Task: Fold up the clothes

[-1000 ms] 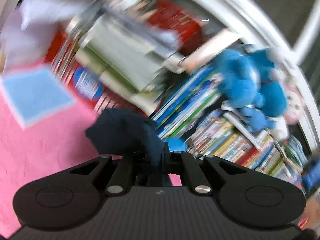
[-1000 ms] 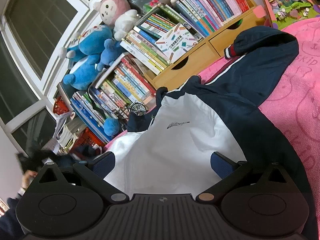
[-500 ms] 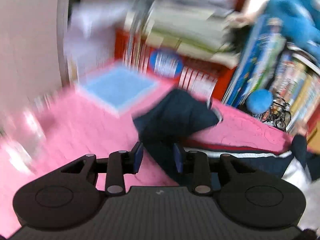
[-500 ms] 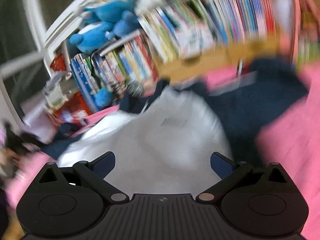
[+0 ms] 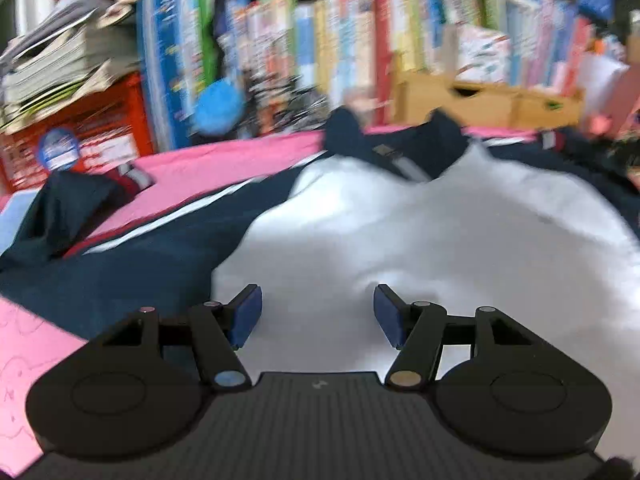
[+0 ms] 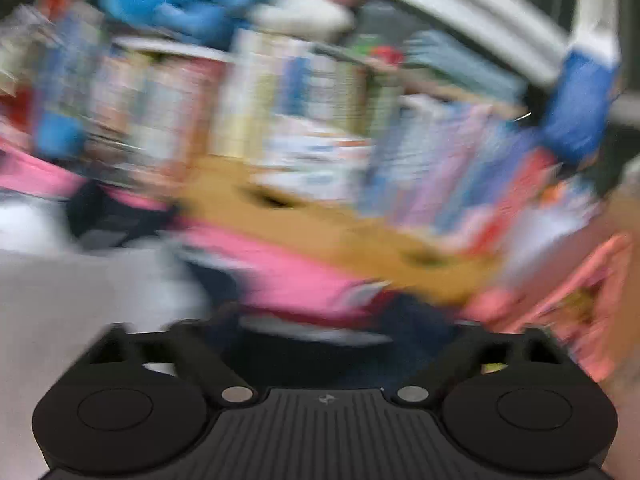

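A pink blanket (image 5: 224, 160) spreads under everything, with a wall of books (image 5: 320, 40) standing behind it. On the blanket lies the jacket (image 5: 400, 232) — white body facing up, navy collar toward the books, one navy sleeve (image 5: 132, 248) stretched out to the left. The left hand-held gripper (image 5: 317, 312) hovers over the white part near its lower edge, jaws spread wide, gripping nothing. The right hand-held gripper (image 6: 320, 332) is heavily blurred — its jaws look apart, over dark fabric beside a wooden drawer box (image 6: 320, 232).
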Demonstrator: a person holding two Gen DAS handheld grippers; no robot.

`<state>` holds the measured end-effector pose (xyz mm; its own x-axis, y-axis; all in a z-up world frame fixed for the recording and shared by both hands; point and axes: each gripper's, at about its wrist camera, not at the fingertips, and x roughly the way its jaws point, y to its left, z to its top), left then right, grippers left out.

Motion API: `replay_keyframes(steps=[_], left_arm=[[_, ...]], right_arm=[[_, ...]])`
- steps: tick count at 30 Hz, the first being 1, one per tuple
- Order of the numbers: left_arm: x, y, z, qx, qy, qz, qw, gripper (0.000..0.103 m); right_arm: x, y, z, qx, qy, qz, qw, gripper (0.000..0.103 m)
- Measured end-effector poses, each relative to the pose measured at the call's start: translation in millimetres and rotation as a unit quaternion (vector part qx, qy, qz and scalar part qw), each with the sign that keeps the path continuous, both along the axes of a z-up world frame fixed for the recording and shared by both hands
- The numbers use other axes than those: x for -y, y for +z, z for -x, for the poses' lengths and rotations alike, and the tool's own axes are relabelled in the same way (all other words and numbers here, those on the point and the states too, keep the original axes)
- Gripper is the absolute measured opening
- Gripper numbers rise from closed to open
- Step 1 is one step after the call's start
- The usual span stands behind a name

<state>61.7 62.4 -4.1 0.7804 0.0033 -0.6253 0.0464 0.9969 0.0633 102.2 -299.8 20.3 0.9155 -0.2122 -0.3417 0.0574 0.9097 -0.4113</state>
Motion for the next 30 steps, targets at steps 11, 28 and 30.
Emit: replay_keyframes(steps=[11,28,30], left_arm=[[-32.8,-11.2,-3.3,0.004,0.080,0.005,0.9968,0.091],[-37.6,-13.4,-4.3,-0.001,0.087,0.022,0.9960,0.092],[-37.8,-13.4,-4.3,-0.002,0.087,0.022,0.9960,0.092]], right_arm=[[74.4,-51.1,-117.7,-0.152,-0.087,-0.010,0.984,0.071],[252.4,43.3,70.5,0.006,-0.304,-0.156,0.940,0.024],[277.7,21.6,60.1,-0.074,-0.360,-0.215,0.905,0.057]])
